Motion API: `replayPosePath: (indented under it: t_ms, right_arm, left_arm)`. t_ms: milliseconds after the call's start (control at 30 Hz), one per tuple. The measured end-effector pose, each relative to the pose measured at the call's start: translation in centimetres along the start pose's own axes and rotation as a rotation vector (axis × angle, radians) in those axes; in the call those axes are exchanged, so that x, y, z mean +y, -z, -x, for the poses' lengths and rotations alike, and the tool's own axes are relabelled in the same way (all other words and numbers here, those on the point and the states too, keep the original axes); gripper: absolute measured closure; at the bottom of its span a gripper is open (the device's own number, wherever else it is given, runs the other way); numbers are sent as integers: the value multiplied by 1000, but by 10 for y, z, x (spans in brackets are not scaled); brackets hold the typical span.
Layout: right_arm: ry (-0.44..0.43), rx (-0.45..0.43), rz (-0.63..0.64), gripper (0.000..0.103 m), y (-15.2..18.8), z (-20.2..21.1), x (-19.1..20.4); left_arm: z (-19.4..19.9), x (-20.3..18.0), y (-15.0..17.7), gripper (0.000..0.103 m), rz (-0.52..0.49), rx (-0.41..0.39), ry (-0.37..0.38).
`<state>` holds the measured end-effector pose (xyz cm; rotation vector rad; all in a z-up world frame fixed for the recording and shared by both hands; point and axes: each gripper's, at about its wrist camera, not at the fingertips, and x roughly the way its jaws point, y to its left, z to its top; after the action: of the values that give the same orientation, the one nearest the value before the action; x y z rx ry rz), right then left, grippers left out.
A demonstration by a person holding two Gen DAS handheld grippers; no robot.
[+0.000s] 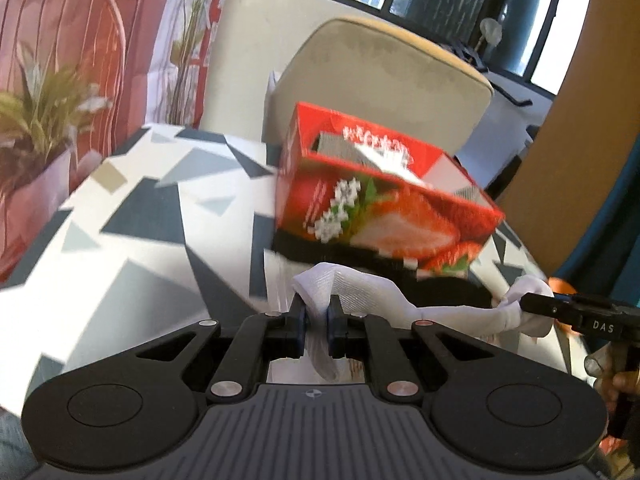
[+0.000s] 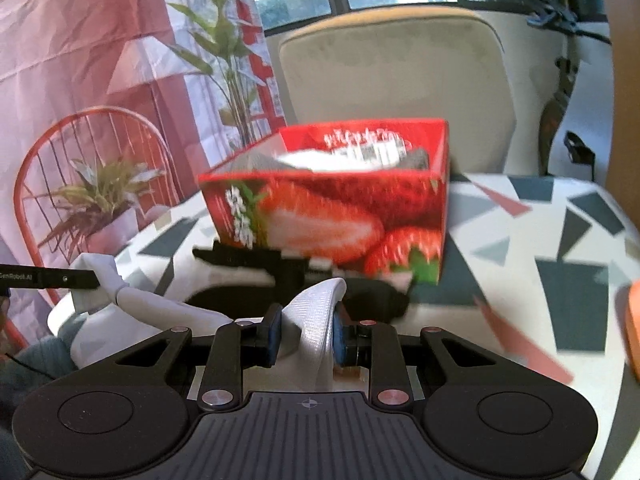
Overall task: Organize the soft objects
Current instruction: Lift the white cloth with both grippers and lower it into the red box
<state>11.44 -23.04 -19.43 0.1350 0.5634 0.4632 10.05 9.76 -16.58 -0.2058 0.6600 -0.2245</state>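
A white cloth (image 1: 372, 292) hangs stretched between both grippers, above the table's near edge. My left gripper (image 1: 317, 314) is shut on one end of it. My right gripper (image 2: 305, 330) is shut on the other end (image 2: 316, 312); it shows in the left wrist view at the right (image 1: 532, 304). The left gripper shows at the left of the right wrist view (image 2: 92, 280). A red strawberry-print box (image 1: 380, 192) stands open-topped just beyond the cloth, with grey and white soft items inside (image 2: 340, 158).
The table has a geometric-pattern cloth (image 1: 132, 220). A beige chair (image 2: 396, 72) stands behind the box. A printed red backdrop with plants (image 2: 100, 80) is to the left. An orange object (image 2: 632, 332) lies at the table's right edge.
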Motion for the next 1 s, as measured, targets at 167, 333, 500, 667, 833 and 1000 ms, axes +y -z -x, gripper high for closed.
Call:
replayPosePath:
  t_ms: [167, 333, 500, 667, 833, 1000]
  right_arm:
    - [11, -22, 61, 80, -36, -12, 4]
    - [31, -51, 110, 80, -73, -25, 3]
    - [48, -89, 141, 80, -108, -36, 0]
    - [67, -97, 173, 80, -131, -42, -4]
    - [91, -115, 168, 80, -149, -44, -16]
    - [123, -125, 185, 80, -163, -52, -24]
  left_arm:
    - [-12, 1, -33, 92, 10, -45, -2]
    - [-26, 2, -69, 92, 6, -79, -13]
    - [-40, -1, -98, 92, -8, -91, -25]
    - [-51, -11, -119, 92, -37, -105, -30]
    - [-64, -24, -136, 92, -66, -117, -26]
    - [-77, -29, -153, 92, -75, -127, -23]
